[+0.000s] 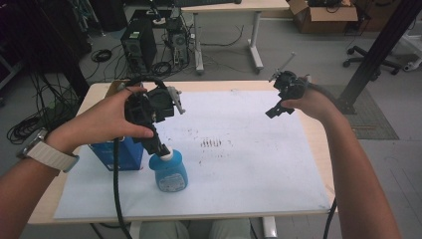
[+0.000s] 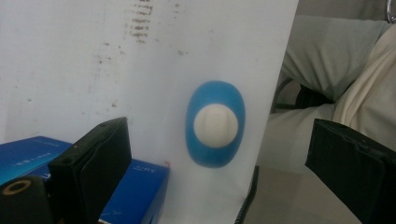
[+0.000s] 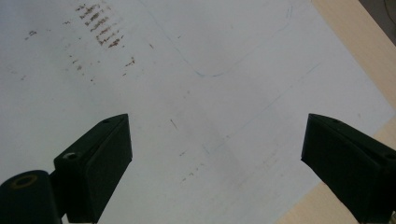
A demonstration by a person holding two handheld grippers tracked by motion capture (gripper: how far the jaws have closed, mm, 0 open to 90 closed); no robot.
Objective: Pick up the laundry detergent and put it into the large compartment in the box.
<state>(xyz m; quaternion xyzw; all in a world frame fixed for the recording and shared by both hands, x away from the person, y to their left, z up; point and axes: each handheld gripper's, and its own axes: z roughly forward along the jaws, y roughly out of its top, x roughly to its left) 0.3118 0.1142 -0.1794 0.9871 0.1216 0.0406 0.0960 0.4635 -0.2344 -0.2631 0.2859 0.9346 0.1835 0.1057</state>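
blue bottle (image 1: 169, 172) with a white cap (image 1: 164, 155) stands upright on the white paper sheet (image 1: 249, 164) near the front left of the table (image 1: 318, 144), just beside a blue box (image 1: 122, 152) on its left. looks like an early stage: the pick of the bottle is not yet done, nothing is lifted, bottle rests on the sheet. left is closing on it, lifting it, and whatever comes after.

left gripper (image 1: 160, 147) hangs right above the bottle, pointing down at the cap. in the left gripper view the jaws are spread wide, the white cap (image 2: 215, 125) and blue shoulders (image 2: 215, 156) sit between them but lower down, no contact that i can see. from the high view the tip looks very near the cap; touching or not, cannot tell. blue box (image 2: 70, 177) shows beside the left-hand jaw.

right gripper (image 1: 279, 107) is held up over the far right of the sheet, well apart from the bottle. its jaws are spread wide too, holding nothing, stained paper (image 3: 196, 93) and a strip of wooden table edge (image 3: 355, 42) below.
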